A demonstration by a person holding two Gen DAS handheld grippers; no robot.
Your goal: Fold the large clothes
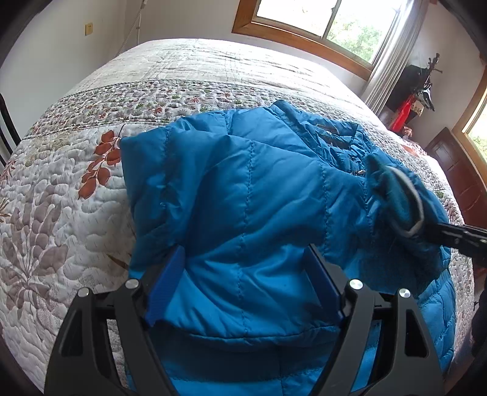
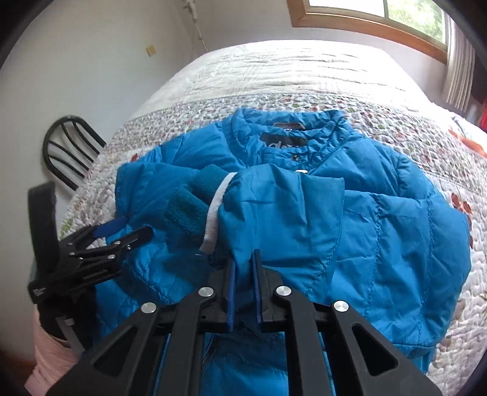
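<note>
The fingers (image 2: 232, 274) of the right gripper (image 2: 243, 268) are clenched on a fold of the blue jacket (image 2: 365, 219), pinching the fabric of a sleeve just near its white-edged cuff (image 2: 213, 213), with only a thin ridge of cloth showing between the blue pads. The fingers (image 1: 166, 280) of the left gripper (image 1: 246, 268) stand released and wide apart, one on each side of a puffed part of the jacket's near edge; the pads lie against the fabric without squeezing it. The jacket lies on the bed (image 1: 76, 198), on a quilted cover printed with leaves and small flowers, near the bed's near edge, with its collar (image 2: 292, 128) toward the far side and the sleeves folded in over the front. In the right wrist view the left gripper shows at the left, over the jacket's left side. A dark chair (image 2: 67, 146) stands by the wall at the bed's left, and a window (image 1: 319, 21) with a wooden frame is beyond the far end.
</note>
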